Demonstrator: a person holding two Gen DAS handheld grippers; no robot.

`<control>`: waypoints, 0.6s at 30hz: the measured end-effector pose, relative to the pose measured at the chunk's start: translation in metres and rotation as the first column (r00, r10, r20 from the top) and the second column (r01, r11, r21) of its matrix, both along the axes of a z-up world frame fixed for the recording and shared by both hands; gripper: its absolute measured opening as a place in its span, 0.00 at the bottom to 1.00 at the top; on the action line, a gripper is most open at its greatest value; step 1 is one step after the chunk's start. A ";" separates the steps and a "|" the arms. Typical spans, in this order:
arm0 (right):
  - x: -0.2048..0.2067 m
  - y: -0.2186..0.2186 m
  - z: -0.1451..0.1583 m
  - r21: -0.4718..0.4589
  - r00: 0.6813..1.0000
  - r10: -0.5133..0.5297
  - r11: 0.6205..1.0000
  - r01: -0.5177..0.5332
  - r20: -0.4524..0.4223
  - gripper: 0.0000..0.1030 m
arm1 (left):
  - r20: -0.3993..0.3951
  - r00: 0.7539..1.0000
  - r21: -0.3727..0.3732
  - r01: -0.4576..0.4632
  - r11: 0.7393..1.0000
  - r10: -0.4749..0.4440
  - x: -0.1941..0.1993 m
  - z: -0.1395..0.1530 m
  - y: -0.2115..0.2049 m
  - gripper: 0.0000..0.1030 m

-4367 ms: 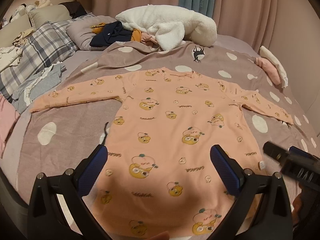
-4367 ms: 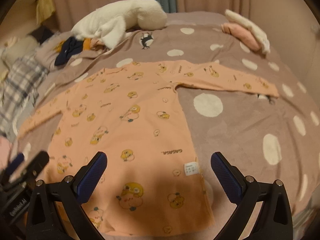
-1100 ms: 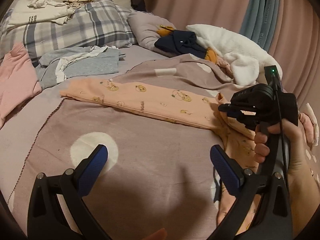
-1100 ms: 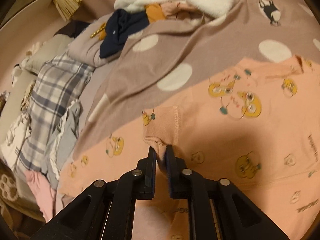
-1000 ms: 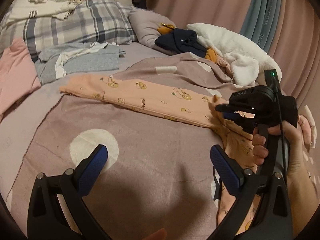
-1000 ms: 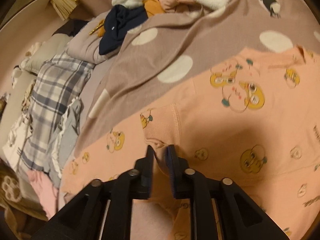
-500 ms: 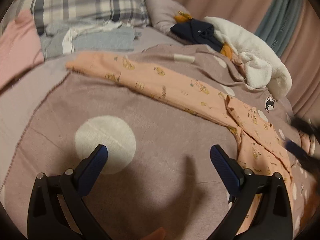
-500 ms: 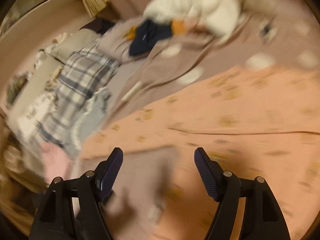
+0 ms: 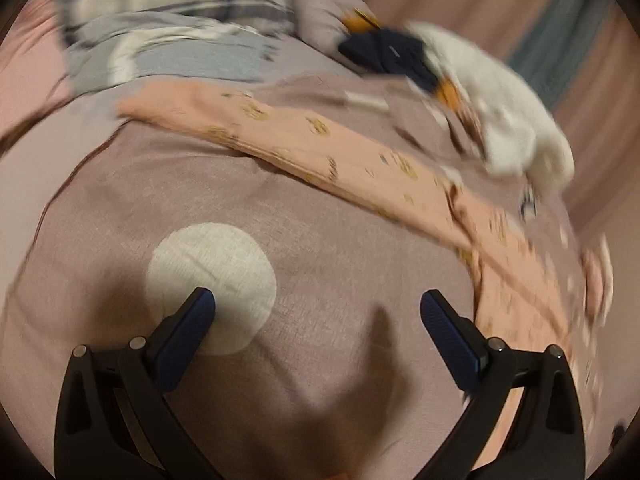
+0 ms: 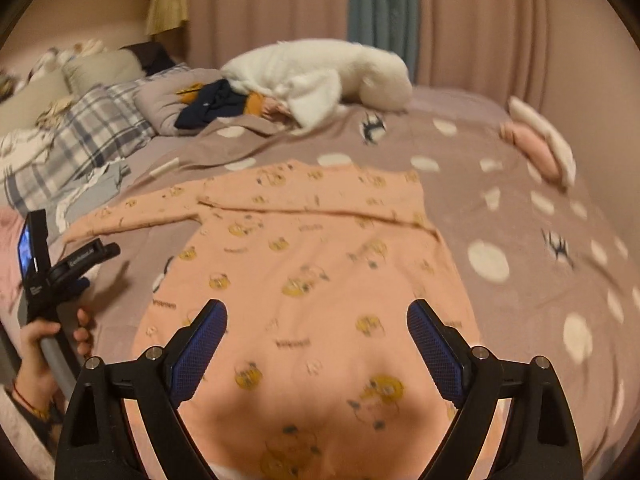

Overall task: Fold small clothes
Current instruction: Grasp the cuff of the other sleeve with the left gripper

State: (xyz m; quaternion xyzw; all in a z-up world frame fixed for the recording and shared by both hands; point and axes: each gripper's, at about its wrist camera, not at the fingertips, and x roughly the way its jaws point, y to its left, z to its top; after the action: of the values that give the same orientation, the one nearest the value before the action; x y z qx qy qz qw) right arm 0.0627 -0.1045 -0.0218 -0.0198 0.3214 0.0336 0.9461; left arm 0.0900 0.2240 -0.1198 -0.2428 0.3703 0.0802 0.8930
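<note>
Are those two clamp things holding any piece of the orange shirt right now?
No. The left gripper and right gripper are both open and empty; the orange shirt lies loose on the bed.

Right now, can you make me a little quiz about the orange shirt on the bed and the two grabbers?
1. True or false: the right gripper is pinching the orange shirt.
2. Which sleeve is folded across the shirt's chest? A) the one on the right in the right wrist view B) the one toward the plaid pillow C) both
3. Fill in: the left gripper hangs over a white ____ on the blanket.

Key
1. False; its jaws stand wide apart above the shirt.
2. A; the other sleeve lies stretched out flat.
3. Dot.
</note>
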 end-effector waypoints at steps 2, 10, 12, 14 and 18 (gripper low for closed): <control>-0.002 -0.013 -0.001 0.027 1.000 -0.029 0.999 0.029 -0.007 0.88 | -0.030 0.998 0.040 0.061 0.997 -0.060 0.007 0.003 0.003 0.99; -0.025 -0.038 -0.008 0.003 0.996 -0.084 0.996 0.084 0.009 0.88 | -0.025 0.997 -0.034 -0.074 0.997 0.074 0.020 0.009 0.073 0.99; -0.024 -0.046 -0.010 0.014 0.994 -0.107 0.994 0.108 -0.006 0.88 | -0.011 0.991 -0.137 -0.136 0.981 0.136 0.022 0.009 0.103 0.99; -0.019 -0.052 -0.013 0.021 0.992 -0.122 0.992 0.122 -0.029 0.88 | -0.004 0.987 -0.250 -0.159 0.955 0.163 0.023 0.008 0.125 0.98; -0.012 -0.052 -0.017 -0.028 0.989 -0.142 0.990 0.141 -0.048 0.88 | 0.041 0.965 -0.521 -0.201 0.829 0.260 0.022 0.000 0.172 0.95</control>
State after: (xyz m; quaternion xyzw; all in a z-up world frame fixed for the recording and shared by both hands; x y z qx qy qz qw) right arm 0.0511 -0.1570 -0.0391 -0.0077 0.3458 -0.0373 0.9375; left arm 0.1122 0.3962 -0.1202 -0.5185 0.2964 0.0724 0.7988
